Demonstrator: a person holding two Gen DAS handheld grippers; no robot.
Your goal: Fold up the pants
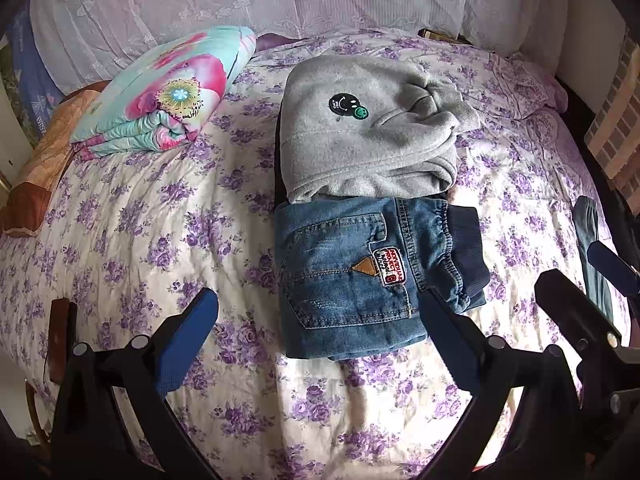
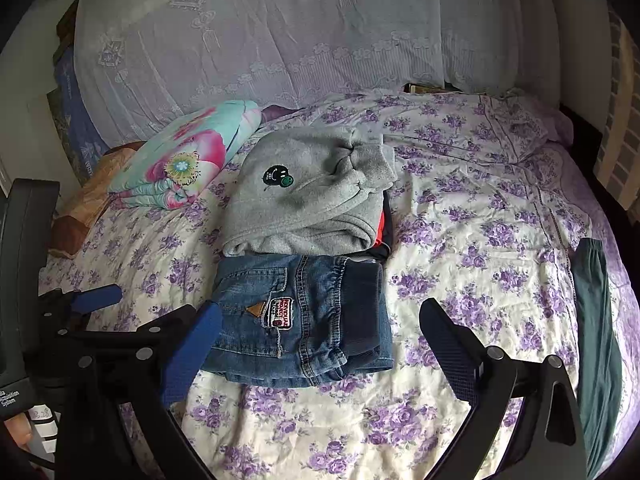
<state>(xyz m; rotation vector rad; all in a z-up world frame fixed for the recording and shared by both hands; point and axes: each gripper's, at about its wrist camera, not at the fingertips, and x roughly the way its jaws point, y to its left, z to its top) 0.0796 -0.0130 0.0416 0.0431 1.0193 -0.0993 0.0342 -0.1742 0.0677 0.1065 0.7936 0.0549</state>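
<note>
The jeans (image 1: 360, 276) sit folded in a compact block on the bed (image 1: 160, 220), back pocket up, a red-and-white patch (image 1: 390, 266) and a small tan triangle tag (image 1: 364, 268) showing, the dark elastic waistband (image 2: 364, 304) turned to the right. Right behind them, touching their far edge, lies a folded grey sweatshirt (image 1: 360, 136) with a black smiley badge (image 2: 277, 177); something red and dark peeks out under its right side in the right wrist view. Off to the left, near the head of the bed, rests a folded floral quilt (image 1: 168, 92), well apart from the jeans. A dark green garment (image 2: 596, 320) stretches along the bed's right edge. A lilac lace cover (image 2: 280, 32) drapes the backdrop.

Now the tools: the left hand-held gripper (image 1: 320, 320) hangs just in front of the jeans, jaws spread wide, holding nothing, blue pads (image 1: 192, 336) clear of the denim. The right hand-held gripper (image 2: 320, 332) hovers beside it, also gaping wide and empty, its left pad overlapping the jeans' near corner in view; contact there cannot be told.
</note>
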